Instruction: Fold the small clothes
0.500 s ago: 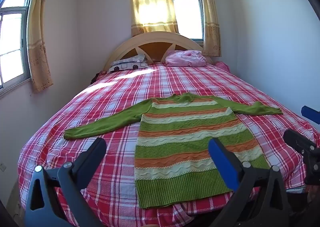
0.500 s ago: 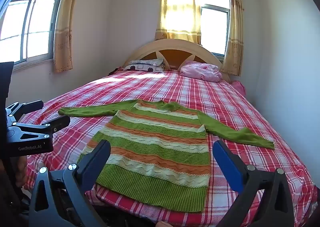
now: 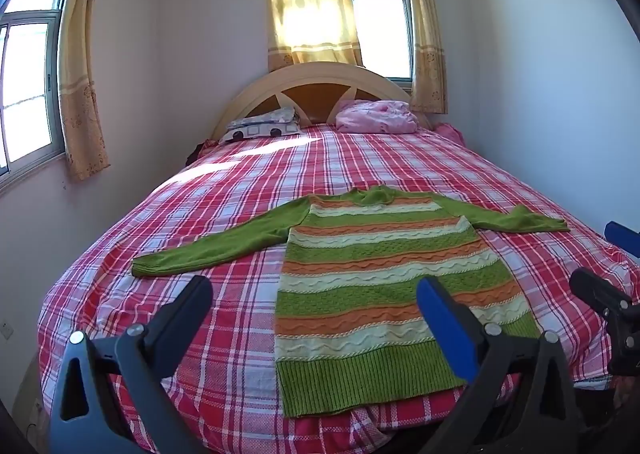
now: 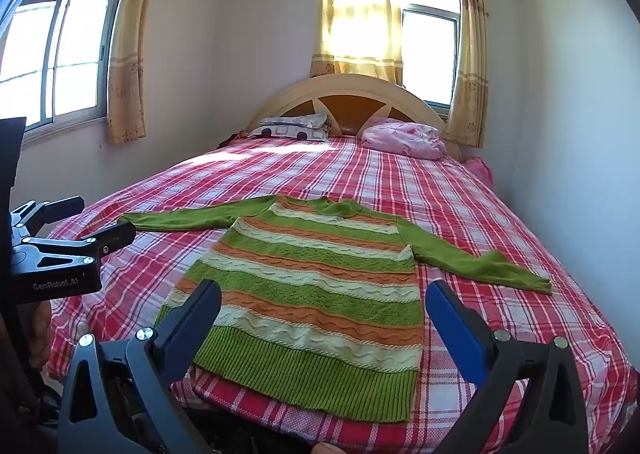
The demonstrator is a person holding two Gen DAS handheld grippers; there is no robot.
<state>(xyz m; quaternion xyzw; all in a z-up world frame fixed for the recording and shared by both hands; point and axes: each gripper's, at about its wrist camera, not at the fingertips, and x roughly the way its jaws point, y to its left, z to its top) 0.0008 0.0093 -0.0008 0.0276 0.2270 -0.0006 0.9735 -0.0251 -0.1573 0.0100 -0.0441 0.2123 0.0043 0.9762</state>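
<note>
My striped sweater (image 3: 384,294) lies flat on the bed (image 3: 248,334), hem at the near edge, collar toward the headboard (image 3: 316,77), both green sleeves spread out sideways. My left gripper (image 3: 314,306) and right gripper (image 4: 322,310) hover just short of the hem, jaws wide apart, gripping nothing. 2 pillows, perhaps 1 a bundled quilt, sit against the headboard.

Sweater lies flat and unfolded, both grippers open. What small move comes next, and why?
Probably bring the left hand-held gripper down toward the striped green and orange knit sweater's left sleeve. The sweater lies spread flat on the red plaid bedspread, sleeves outstretched, and both hand-held grippers hover open, holding nothing.
</note>
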